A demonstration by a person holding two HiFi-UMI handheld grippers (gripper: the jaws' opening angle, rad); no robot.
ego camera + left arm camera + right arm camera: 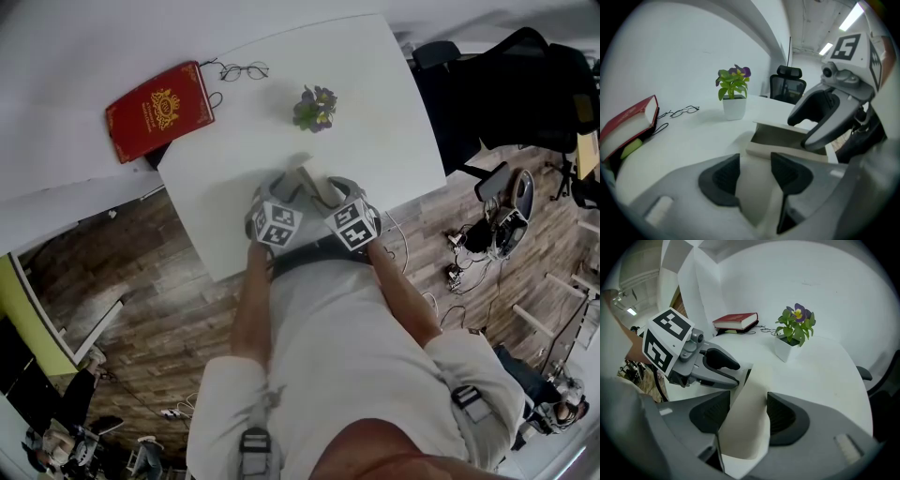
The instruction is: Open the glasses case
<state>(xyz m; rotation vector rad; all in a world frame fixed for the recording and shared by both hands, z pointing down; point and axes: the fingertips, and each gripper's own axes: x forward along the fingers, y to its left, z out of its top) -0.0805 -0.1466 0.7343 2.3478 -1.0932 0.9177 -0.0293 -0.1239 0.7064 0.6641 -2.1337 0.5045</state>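
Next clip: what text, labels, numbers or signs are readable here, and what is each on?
No text can be read.
Red book: gold print on the cover, too small to read.
Marker cubes: black-and-white square patterns, no words.
Case: no print visible.

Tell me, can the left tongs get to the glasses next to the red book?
Probably not yet. The left tongs are clamped on the glasses case at the near edge, and the glasses lie far across the table. Nothing blocks the way, though.
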